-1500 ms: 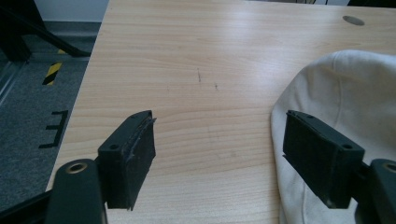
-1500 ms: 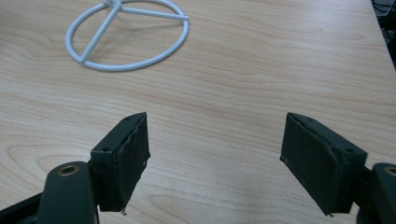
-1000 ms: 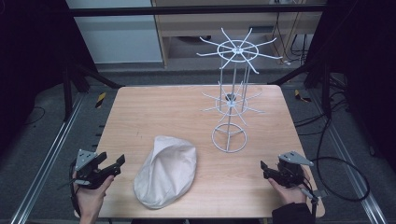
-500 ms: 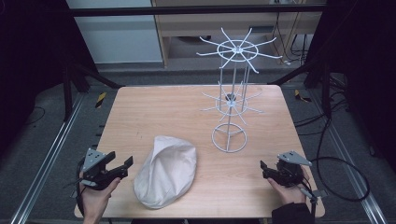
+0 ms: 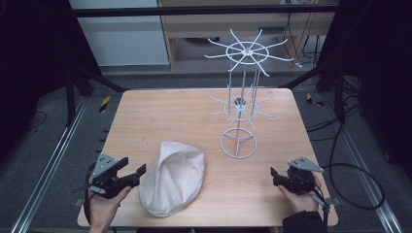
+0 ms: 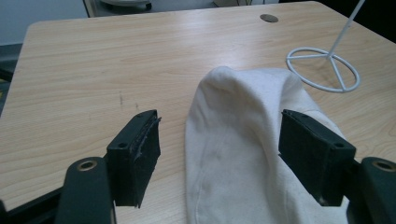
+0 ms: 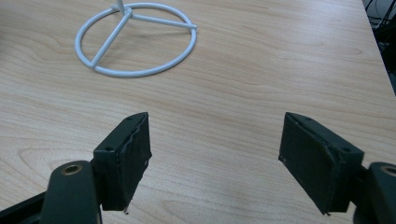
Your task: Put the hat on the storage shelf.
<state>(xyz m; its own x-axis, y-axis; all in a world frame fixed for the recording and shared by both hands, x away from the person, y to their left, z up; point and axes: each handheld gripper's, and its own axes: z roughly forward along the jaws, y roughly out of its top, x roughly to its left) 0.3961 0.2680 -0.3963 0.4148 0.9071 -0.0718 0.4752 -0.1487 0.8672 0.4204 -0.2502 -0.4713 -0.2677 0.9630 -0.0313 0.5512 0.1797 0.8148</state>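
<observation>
Cap [image 5: 172, 178]: one, cream cloth, flat on the bench [image 5: 184, 116], just ahead and left of the rack base, near the front edge.
Handling: judged light, soft and floppy; likely to sag and fold when lifted; cloth not slippery against rubber pads; nothing fragile.
Hold point: best at the near side edge or a raised fold of the crown, where a pinch can gather cloth; flat middle offers less to bite.
Rack [image 5: 241, 97]: one, white wire, upright, two tiers of spokes on a thin post, ring base on the bench; judged stiff but light, easy to tip if bumped.
Left tongs [image 5: 131, 174]: spread wide, holding nothing, just left of the cap, far from the rack; in the left gripper view [image 6: 219, 154] the cap [image 6: 252, 149] lies between the jaws, the right jaw over the cloth; touching or not cannot be told.
Right tongs [image 5: 275, 175]: spread wide, empty, right of and nearer than the rack base, well apart from the cap; in the right gripper view [image 7: 215, 154] bare bench between the jaws, rack base [image 7: 135, 39] farther ahead.
Step in hand: judged a reach of the left tongs to pinch the cap.
Count: one cap, one rack, two tongs, two hands, one bench.
Risk: a shallow pinch may slip off the cloth.
</observation>
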